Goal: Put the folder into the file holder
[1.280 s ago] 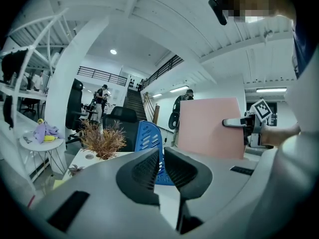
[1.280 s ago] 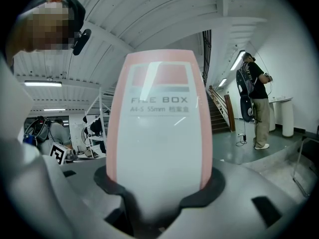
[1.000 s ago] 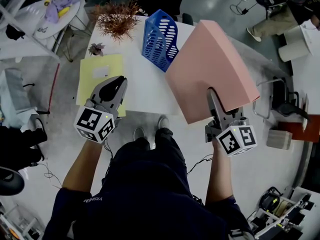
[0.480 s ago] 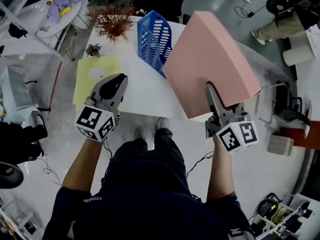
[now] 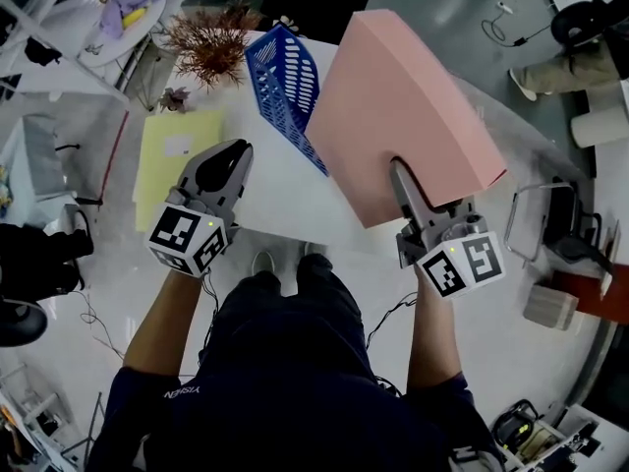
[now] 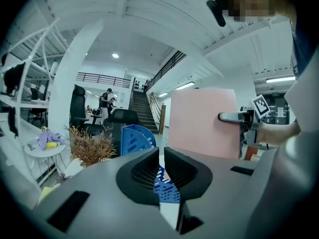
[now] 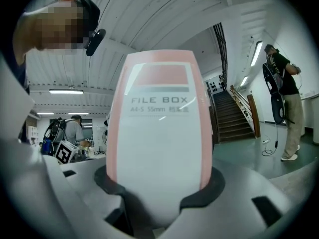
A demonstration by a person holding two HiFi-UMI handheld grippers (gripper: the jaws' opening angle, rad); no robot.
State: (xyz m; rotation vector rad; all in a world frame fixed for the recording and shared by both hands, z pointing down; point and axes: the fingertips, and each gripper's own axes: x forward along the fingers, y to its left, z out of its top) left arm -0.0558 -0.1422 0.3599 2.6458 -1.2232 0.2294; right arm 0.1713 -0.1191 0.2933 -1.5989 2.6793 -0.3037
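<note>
My right gripper (image 5: 398, 170) is shut on the spine end of a thick pink folder (image 5: 403, 116), a file box, and holds it in the air above the right part of the white table (image 5: 265, 190). In the right gripper view the white spine label of the folder (image 7: 159, 133) fills the space between the jaws of that gripper (image 7: 159, 183). The blue perforated file holder (image 5: 285, 87) stands at the table's far side, just left of the folder's edge. My left gripper (image 5: 236, 150) hovers over the table's front left, shut and empty. Past that gripper (image 6: 161, 153) the left gripper view shows the holder (image 6: 132, 138) and the folder (image 6: 202, 123).
A yellow folder (image 5: 177, 150) lies flat on the table's left part. A dried brown plant (image 5: 208, 42) and a small potted plant (image 5: 175, 96) stand at the far left corner. A metal chair frame (image 5: 565, 234) is right of the table, and a person (image 5: 580, 62) stands beyond.
The pink folder and my right gripper have shifted left and farther over the table, and its edge now overlaps the blue holder. My left gripper has moved slightly forward.
</note>
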